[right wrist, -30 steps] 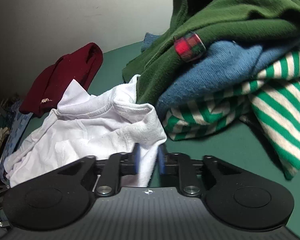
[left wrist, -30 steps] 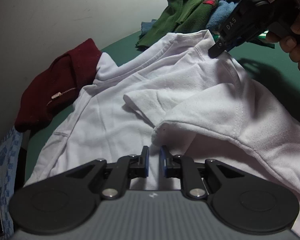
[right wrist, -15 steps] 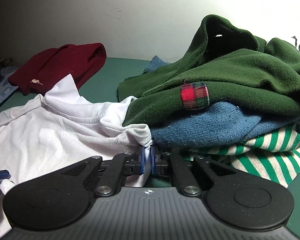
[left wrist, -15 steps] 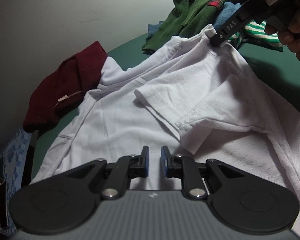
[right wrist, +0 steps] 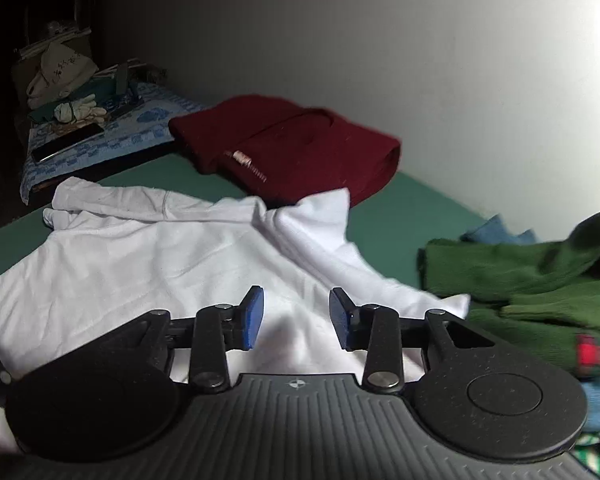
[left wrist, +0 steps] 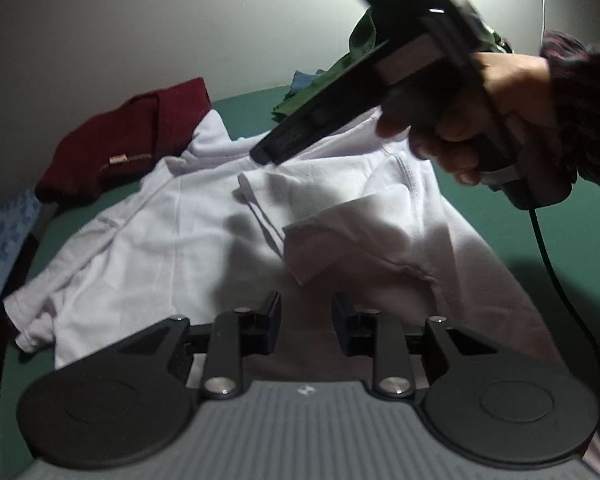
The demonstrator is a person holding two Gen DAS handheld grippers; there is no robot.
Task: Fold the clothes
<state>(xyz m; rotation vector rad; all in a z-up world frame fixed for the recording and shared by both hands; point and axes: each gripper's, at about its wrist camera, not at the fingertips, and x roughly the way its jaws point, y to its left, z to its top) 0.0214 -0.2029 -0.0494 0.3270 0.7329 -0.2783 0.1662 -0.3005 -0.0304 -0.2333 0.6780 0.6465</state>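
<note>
Nearest me, my left gripper hangs with jaws parted and empty over the white shirt, which lies spread and rumpled on the green surface, one sleeve lapped over its middle. At 1 o'clock my right gripper hovers, jaws wide, empty. Farther off, the maroon garment lies folded at 11; the green pile waits unfolded.

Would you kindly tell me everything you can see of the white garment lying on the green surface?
The white garment looks like soft knit cotton, with seams and a short sleeve folded over its middle. It lies spread but rumpled on the green surface. One corner laps onto the maroon garment, and another edge reaches the green sweater. Both grippers hover above it, open and holding nothing.
</note>
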